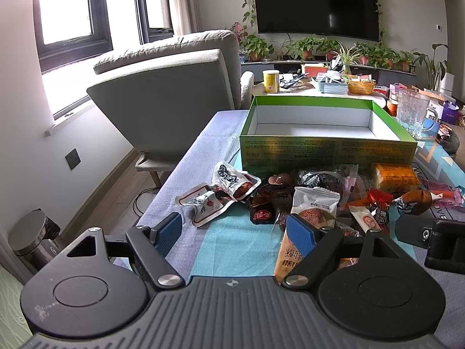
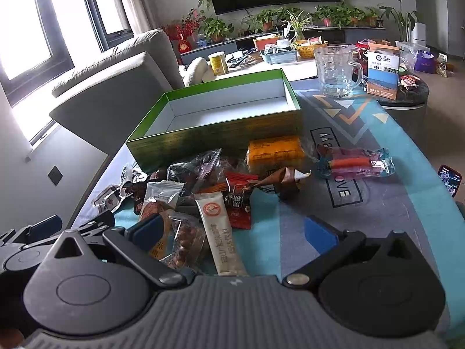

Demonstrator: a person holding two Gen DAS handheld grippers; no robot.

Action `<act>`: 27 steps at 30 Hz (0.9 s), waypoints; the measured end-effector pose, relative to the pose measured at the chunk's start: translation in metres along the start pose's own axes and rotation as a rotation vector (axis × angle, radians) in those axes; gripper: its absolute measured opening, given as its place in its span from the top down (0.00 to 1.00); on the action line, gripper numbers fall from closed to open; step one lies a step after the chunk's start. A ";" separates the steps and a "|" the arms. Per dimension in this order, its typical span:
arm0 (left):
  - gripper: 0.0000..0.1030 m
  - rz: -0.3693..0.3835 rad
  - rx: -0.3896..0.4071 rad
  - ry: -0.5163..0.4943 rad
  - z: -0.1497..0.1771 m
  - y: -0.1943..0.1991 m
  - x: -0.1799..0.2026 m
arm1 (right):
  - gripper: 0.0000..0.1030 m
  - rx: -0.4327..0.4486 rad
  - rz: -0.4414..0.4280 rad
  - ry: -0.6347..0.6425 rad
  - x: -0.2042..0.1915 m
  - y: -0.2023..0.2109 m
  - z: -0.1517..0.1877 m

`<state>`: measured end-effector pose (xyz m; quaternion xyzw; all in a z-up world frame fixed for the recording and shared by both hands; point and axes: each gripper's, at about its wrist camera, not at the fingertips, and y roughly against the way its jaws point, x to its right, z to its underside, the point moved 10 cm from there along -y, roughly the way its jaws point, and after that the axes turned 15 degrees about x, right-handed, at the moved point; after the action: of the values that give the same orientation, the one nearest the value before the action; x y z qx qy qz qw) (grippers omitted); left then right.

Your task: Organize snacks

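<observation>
Snacks (image 1: 319, 195) lie heaped on our worktop (image 1: 238, 241), just in front of the green box (image 1: 325, 151), whose white inside holds nothing. Our left tongs (image 1: 235, 232) stand wide open, gripping nothing; the right pad sits against an orange-and-white pastry packet (image 1: 314, 212), the left pad over bare cloth. Our right tongs (image 2: 235, 232) are spread wide too and hold nothing; a cream stick sachet (image 2: 219, 232) and a clear bag of nuts (image 2: 186, 238) lie between the fingers.

From the left wrist we see what the other view mostly hides: two vacuum-sealed packets (image 1: 215, 195) lying apart at the left of the heap. From the right wrist we see more to the right: a clear wrapper with orange sausages (image 2: 354, 163) lying alone beside the heap, a glass mug (image 2: 337, 69) behind the box, a carton (image 2: 382, 74) beyond it, and a phone (image 2: 449, 179) at the worktop's edge.

The box's long axis runs left to right across the left view, and slants up toward the right in the right view. The stick sachet's long axis runs roughly away from us. The sausage wrapper lies crosswise.
</observation>
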<state>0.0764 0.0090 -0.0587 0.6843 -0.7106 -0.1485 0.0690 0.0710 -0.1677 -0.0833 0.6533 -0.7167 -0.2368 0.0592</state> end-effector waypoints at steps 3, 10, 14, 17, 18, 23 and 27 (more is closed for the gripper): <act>0.24 -0.001 0.000 0.000 0.000 0.000 0.000 | 0.00 0.001 0.001 -0.001 0.000 0.000 0.000; 0.24 -0.001 0.000 0.000 0.000 0.000 0.000 | 0.00 -0.005 0.000 -0.007 0.001 0.000 0.001; 0.24 -0.001 -0.001 0.001 0.000 0.000 0.000 | 0.01 -0.008 -0.002 -0.010 0.001 0.000 0.001; 0.24 -0.001 -0.004 -0.001 0.002 0.000 0.001 | 0.01 -0.009 -0.002 -0.014 0.002 0.000 0.002; 0.24 0.000 -0.004 -0.002 0.002 0.000 0.001 | 0.01 -0.009 -0.002 -0.016 0.002 0.000 0.002; 0.24 -0.005 -0.012 -0.003 0.004 0.000 0.001 | 0.01 -0.018 -0.001 -0.019 0.003 -0.001 0.004; 0.24 -0.004 -0.012 -0.001 0.004 0.000 0.000 | 0.01 -0.021 0.009 -0.021 0.005 -0.003 0.003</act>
<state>0.0753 0.0091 -0.0624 0.6852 -0.7083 -0.1534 0.0726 0.0719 -0.1717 -0.0886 0.6467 -0.7178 -0.2510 0.0598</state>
